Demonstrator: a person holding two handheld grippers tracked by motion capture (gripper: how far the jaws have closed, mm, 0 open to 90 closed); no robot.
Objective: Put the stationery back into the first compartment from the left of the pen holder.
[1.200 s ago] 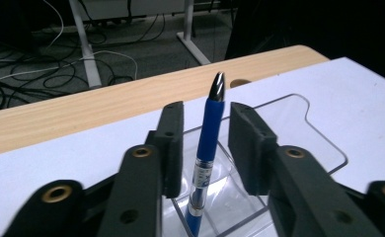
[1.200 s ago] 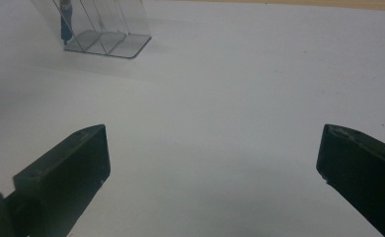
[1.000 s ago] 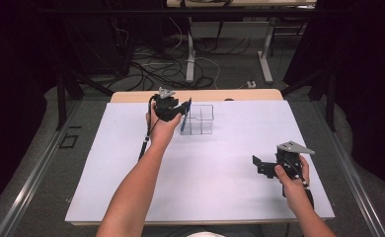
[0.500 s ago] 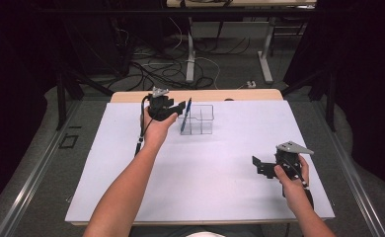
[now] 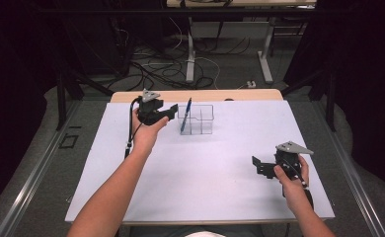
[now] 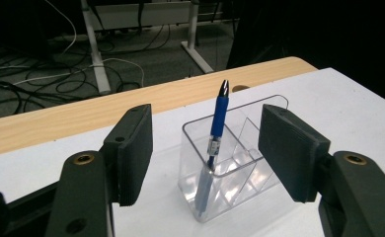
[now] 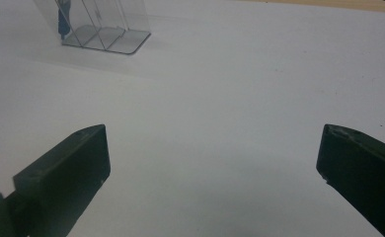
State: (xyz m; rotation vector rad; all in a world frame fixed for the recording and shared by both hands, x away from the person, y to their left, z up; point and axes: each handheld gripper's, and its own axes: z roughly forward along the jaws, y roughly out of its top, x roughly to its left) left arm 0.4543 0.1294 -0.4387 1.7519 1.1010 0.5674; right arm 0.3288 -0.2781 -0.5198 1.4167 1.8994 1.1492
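A clear plastic organizer (image 5: 198, 120) with several compartments stands at the far middle of the white table (image 5: 200, 168). A blue pen (image 5: 185, 115) leans upright in its left compartment. In the left gripper view the pen (image 6: 213, 146) stands in the organizer (image 6: 232, 160) beyond the jaws, touching neither. My left gripper (image 5: 171, 111) is open, just left of the organizer. My right gripper (image 5: 257, 166) is open low over the near right of the table, with nothing between its jaws. From there the organizer (image 7: 104, 29) lies far off at the upper left.
A wooden strip (image 5: 195, 95) runs along the table's far edge. Beyond it are cables on the floor (image 5: 151, 69) and metal desk legs (image 5: 190, 54). Dark curtains stand on both sides.
My left gripper has drawn back to the left, away from the organizer. The pen now stands free in the left compartment. The right gripper has stayed put.
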